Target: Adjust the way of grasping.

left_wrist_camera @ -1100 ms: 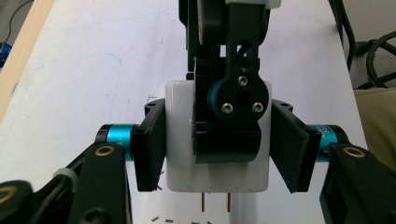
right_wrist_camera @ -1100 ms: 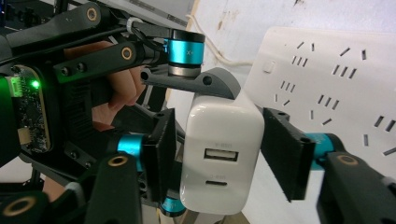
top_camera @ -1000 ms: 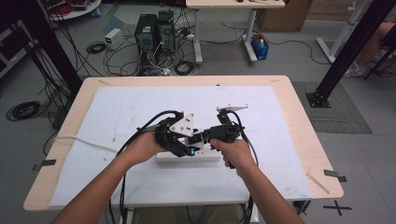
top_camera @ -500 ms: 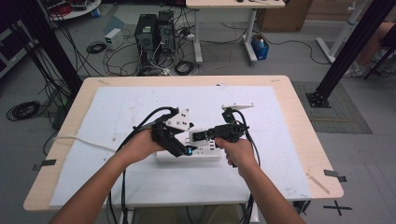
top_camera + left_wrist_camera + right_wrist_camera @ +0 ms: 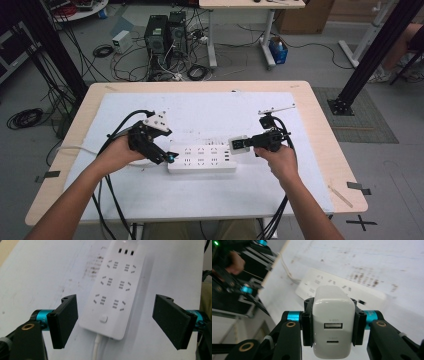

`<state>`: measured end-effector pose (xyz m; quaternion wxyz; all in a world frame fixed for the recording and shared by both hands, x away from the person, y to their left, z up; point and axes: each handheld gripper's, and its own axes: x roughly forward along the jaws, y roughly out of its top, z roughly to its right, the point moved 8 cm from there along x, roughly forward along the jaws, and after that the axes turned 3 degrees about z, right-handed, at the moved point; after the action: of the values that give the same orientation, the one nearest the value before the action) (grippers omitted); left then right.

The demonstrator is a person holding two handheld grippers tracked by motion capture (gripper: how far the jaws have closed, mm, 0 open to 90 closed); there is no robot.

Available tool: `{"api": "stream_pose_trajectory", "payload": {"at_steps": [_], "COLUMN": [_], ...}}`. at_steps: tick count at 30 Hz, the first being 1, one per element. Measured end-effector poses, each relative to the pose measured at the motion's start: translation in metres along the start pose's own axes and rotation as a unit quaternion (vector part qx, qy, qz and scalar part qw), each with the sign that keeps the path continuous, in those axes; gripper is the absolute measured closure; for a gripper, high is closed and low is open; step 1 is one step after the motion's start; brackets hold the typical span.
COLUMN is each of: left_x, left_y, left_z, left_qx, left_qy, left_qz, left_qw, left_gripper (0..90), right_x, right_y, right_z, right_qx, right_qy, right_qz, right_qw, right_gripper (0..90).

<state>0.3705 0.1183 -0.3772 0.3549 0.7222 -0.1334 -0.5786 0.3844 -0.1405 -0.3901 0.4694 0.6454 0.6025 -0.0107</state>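
Between the right claw's [image 5: 333, 322] jaws sits the charger [image 5: 333, 322], above the power strip [image 5: 342, 290].

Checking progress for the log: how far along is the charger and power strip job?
Done: the right claw is shut on the white charger, lifted off the table. In hand: the charger hangs beside the power strip; the left claw has just been opening, pads clear of the strip. Left, judging by the bare sockets: plugging it in.
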Motion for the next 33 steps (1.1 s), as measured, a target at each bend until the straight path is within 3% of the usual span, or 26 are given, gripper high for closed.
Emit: {"api": "stream_pose_trajectory", "payload": {"at_steps": [1, 4, 5, 12, 18, 21, 25, 27, 30, 33], "left_x": [-0.002, -0.006, -0.007, -0.022, -0.034, -0.039, -0.043, -0.045, -0.047, -0.049], "left_y": [-0.004, -0.018, -0.023, -0.039, -0.047, -0.052, -0.059, -0.062, -0.066, -0.067], "left_z": [-0.002, -0.007, -0.009, -0.016, -0.02, -0.021, -0.02, -0.02, -0.02, -0.021], "left_qx": [-0.006, -0.021, -0.026, -0.048, -0.062, -0.071, -0.079, -0.08, -0.082, -0.08], "left_qy": [0.002, 0.001, 0.003, 0.009, 0.014, 0.021, 0.026, 0.026, 0.027, 0.028], "left_qz": [-0.003, -0.019, -0.027, -0.049, -0.063, -0.069, -0.071, -0.07, -0.075, -0.074], "left_qw": [1.0, 0.9996, 0.9993, 0.9976, 0.996, 0.9948, 0.9939, 0.9939, 0.9935, 0.9936], "left_gripper": [20.7, 20.7, 20.7, 20.7, 20.7, 20.7, 20.7, 20.7, 20.7, 20.7], "right_x": [0.0, -0.007, -0.012, -0.032, -0.051, -0.056, -0.058, -0.06, -0.06, -0.06], "right_y": [0.0, -0.001, -0.003, -0.003, -0.001, 0.001, 0.003, 0.005, 0.006, 0.006], "right_z": [0.0, 0.004, 0.009, 0.014, 0.02, 0.021, 0.021, 0.022, 0.021, 0.019], "right_qx": [0.0, -0.034, -0.052, -0.087, -0.134, -0.149, -0.156, -0.166, -0.174, -0.172], "right_qy": [0.0, -0.025, -0.053, -0.085, -0.124, -0.131, -0.134, -0.144, -0.147, -0.15], "right_qz": [0.0, -0.019, -0.035, -0.056, -0.084, -0.088, -0.093, -0.097, -0.105, -0.108], "right_qw": [1.0, 0.9989, 0.9966, 0.9909, 0.9796, 0.9761, 0.9743, 0.9707, 0.9681, 0.9677], "right_gripper": [62.1, 62.1, 62.1, 62.1, 62.1, 62.1, 62.1, 62.2, 62.1, 62.1]}}
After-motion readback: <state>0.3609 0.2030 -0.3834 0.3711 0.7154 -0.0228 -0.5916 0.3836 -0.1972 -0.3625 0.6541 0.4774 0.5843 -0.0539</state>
